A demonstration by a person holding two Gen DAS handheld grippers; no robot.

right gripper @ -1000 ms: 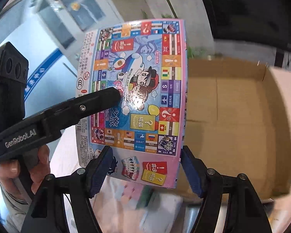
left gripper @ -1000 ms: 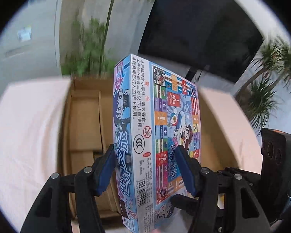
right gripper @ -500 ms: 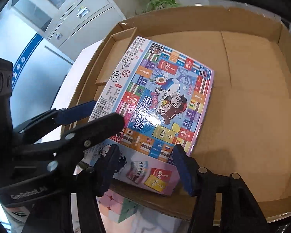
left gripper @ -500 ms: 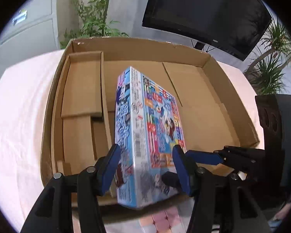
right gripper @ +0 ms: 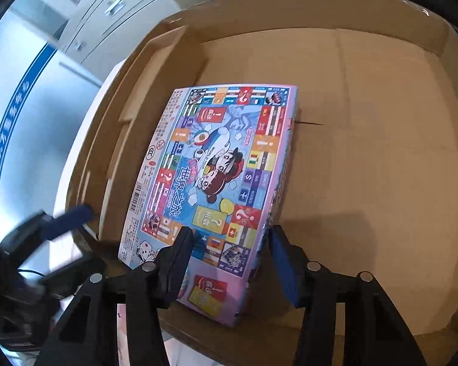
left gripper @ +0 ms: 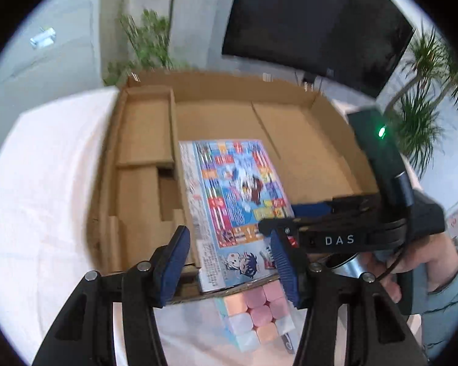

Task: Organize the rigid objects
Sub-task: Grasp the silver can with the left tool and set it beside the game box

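A colourful board-game box (left gripper: 238,189) (right gripper: 216,167) lies face up in the open cardboard box (left gripper: 229,87) (right gripper: 366,152). It sits beside the inner divider, and its near end reaches the front wall. My left gripper (left gripper: 229,235) (right gripper: 96,238) hangs open over the front wall, short of the game box and touching nothing. My right gripper (right gripper: 230,231) (left gripper: 276,217) hovers above the game box's near right corner. One finger shows in front of the top face and the other beside the right edge. I see no pad pressing, and its jaws stand partly apart.
A pastel cube puzzle (left gripper: 259,314) lies on the white tablecloth (left gripper: 52,183) just outside the front wall. A narrow compartment (left gripper: 143,134) runs along the cardboard box's left side. A person's hand (left gripper: 418,262) holds the right gripper. A black screen (left gripper: 314,18) and plants stand behind.
The game box went from upright in my left gripper to lying flat in the cardboard box. My left gripper let go and drew back. My right gripper came down over the box.
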